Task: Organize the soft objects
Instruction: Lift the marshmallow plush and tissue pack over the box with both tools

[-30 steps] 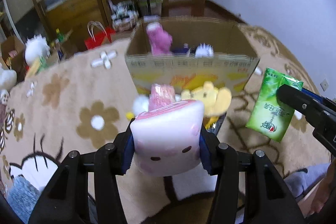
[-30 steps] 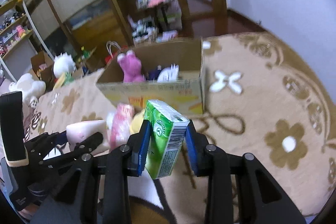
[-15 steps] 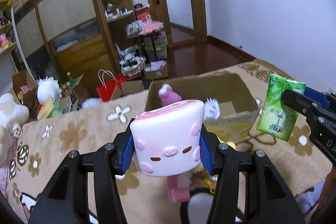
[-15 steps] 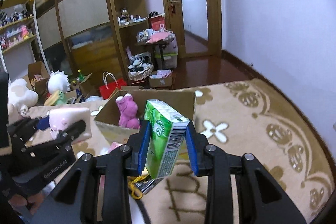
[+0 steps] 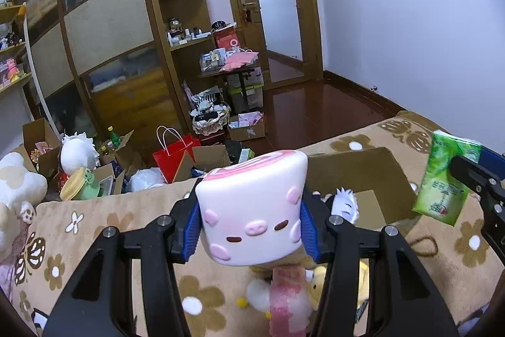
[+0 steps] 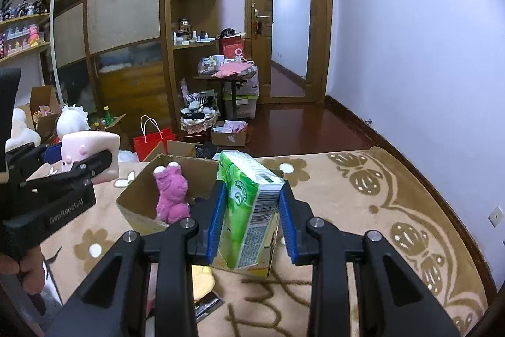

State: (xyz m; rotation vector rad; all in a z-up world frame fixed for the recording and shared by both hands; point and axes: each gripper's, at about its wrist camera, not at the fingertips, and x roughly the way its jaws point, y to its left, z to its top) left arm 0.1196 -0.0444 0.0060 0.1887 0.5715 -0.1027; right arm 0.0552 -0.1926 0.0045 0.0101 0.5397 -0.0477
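My left gripper (image 5: 251,225) is shut on a white and pink pig-faced squishy toy (image 5: 252,210), held high above the carpet; it also shows in the right wrist view (image 6: 90,157). My right gripper (image 6: 252,218) is shut on a green tissue pack (image 6: 249,207), also seen in the left wrist view (image 5: 446,182). An open cardboard box (image 6: 139,210) stands ahead on the carpet with a pink plush (image 6: 172,195) and a white plush (image 5: 345,204) inside. A pink roll (image 5: 288,296) and a yellow plush (image 5: 318,286) lie below the left gripper.
The floral beige carpet (image 6: 363,226) ends at a dark wood floor (image 6: 300,125). Beyond it are a red bag (image 5: 176,149), cardboard boxes (image 5: 217,157), plush toys (image 5: 75,153), a cluttered small table (image 5: 233,65), wooden cabinets and a door.
Both grippers have risen and tilted up with their loads. The box now sits lower in both views and the room beyond shows more.
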